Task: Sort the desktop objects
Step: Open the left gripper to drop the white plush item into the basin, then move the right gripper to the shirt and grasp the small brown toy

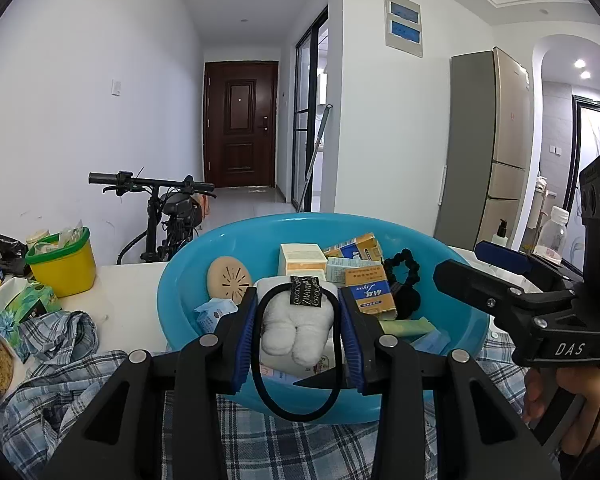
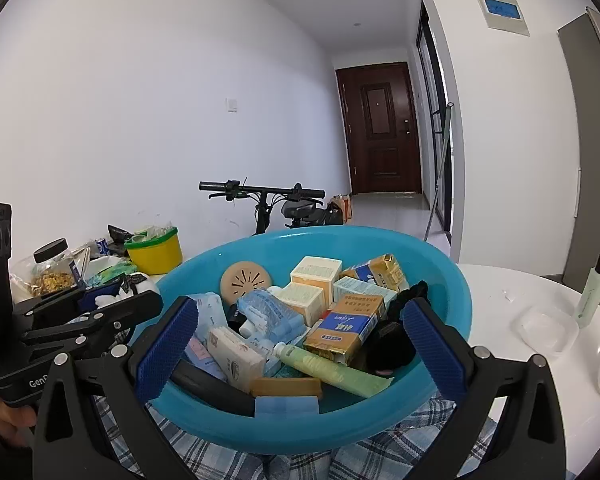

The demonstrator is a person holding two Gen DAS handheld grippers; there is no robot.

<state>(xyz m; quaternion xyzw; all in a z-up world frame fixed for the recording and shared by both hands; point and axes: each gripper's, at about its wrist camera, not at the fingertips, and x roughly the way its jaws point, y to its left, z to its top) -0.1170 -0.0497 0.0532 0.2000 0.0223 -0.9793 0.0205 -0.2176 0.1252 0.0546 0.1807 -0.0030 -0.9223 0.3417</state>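
My left gripper [image 1: 297,300] is shut on a black hair tie with a white plush charm [image 1: 296,332] and a black tag. It holds the tie just over the near rim of the blue basin [image 1: 184,284]. The basin is filled with several small boxes [image 2: 316,276], a round beige piece [image 2: 246,282], tissue packs, a green tube [image 2: 332,368] and a black scrunchie [image 1: 402,268]. My right gripper [image 2: 300,308] is open, its blue pads [image 2: 432,344] spread wide over the basin's [image 2: 456,292] near side with nothing pressed between them. From the left wrist it shows at the right [image 1: 460,264].
The basin stands on a plaid shirt [image 1: 60,332] on a white table. At the left are a yellow tub with a green rim [image 1: 66,268], a green tissue pack [image 1: 24,304] and a jar [image 2: 54,272]. At the right are a pump bottle [image 2: 592,288] and a clear container [image 2: 546,328]. A bicycle [image 1: 172,208] stands behind.
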